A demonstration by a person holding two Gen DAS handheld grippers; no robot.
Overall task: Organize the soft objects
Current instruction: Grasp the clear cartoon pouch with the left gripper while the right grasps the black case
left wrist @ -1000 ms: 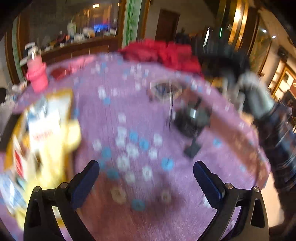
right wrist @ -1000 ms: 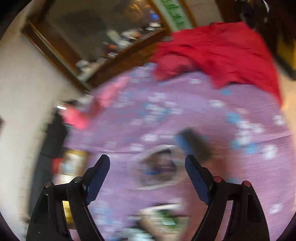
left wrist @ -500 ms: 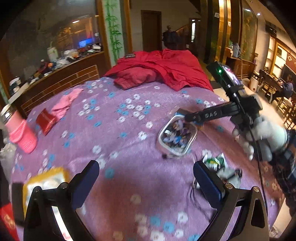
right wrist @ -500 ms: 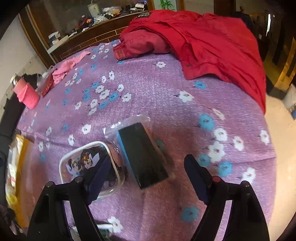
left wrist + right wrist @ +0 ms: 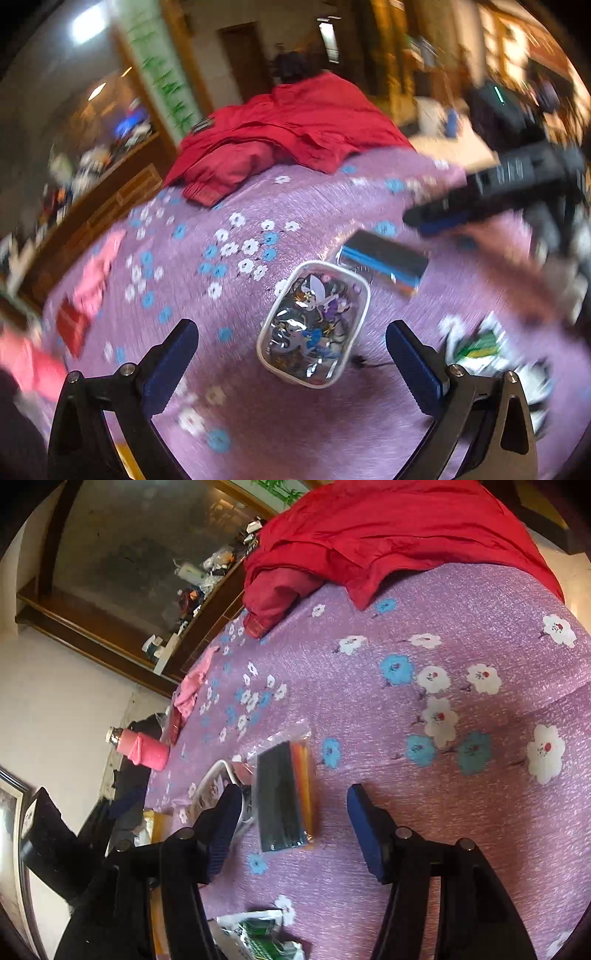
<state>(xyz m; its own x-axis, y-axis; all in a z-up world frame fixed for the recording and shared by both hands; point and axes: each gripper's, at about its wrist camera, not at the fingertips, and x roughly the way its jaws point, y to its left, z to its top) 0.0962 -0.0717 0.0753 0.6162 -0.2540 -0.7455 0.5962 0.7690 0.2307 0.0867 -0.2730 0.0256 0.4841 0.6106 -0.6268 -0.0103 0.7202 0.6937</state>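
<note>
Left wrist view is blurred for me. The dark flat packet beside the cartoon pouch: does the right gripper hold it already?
Observer: Not yet. The packet lies on the cloth between the right gripper fingers, which have just been closing; neither finger touches it.
Operator: Is it wrapped in something?
Observer: Yes, it is in a clear bag, and an orange strip runs along one long edge.

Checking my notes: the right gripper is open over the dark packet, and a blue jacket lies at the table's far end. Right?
Not quite: the jacket is red, as the right wrist view shows. The right gripper is open over the dark packet.
</note>
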